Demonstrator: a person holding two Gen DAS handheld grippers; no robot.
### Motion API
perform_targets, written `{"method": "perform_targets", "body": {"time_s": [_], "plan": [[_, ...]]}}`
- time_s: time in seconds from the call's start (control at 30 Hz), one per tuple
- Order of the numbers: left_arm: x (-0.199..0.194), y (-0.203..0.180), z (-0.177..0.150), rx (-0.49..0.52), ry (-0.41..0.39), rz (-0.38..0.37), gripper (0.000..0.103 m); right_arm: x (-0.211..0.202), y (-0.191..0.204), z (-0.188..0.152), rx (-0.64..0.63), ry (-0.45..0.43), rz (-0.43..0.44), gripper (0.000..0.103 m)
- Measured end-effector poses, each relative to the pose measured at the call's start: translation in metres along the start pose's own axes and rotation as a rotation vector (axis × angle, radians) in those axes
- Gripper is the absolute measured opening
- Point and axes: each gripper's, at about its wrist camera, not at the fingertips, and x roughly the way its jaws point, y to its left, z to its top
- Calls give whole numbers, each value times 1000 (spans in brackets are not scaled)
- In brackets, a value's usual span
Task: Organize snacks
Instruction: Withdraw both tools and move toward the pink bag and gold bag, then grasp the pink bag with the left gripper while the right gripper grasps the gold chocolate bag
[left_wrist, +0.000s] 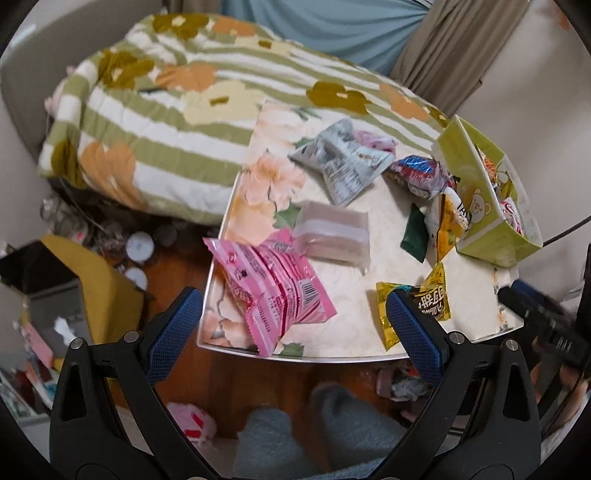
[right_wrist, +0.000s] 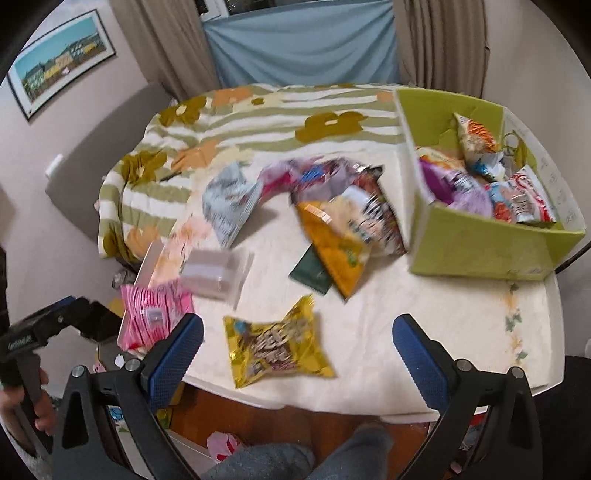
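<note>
My right gripper is wide open and holds nothing. My left gripper is wide open too, and empty.

The closest snack to my right gripper is the yellow snack packet. In the right wrist view it sits low in the middle of the frame, right between my two blue pads, near the front edge of the table. Its long side runs left to right across the frame, tipped up a little at the right.

In the left wrist view the pink snack packet is closest. It lies just above my left pad and slants from upper left down to lower right.

Farther back lie a clear wrapped pale bar, a dark green packet and a pile of mixed bags.

The green box sits at the upper right of the right wrist frame, with snacks inside already. I think my right hand is nearer the box, so the yellow packet goes first.
</note>
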Motion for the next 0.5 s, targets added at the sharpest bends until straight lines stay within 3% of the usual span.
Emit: {"method": "perform_targets", "body": {"time_s": [0.17,0.5], "plan": [[30,12,-3,-47,30,-32,99,23,14,-12,-27,58,-17,102],[87,10,-2,-70,89,24,93,68,4,-16,-27,125,23,102]]}}
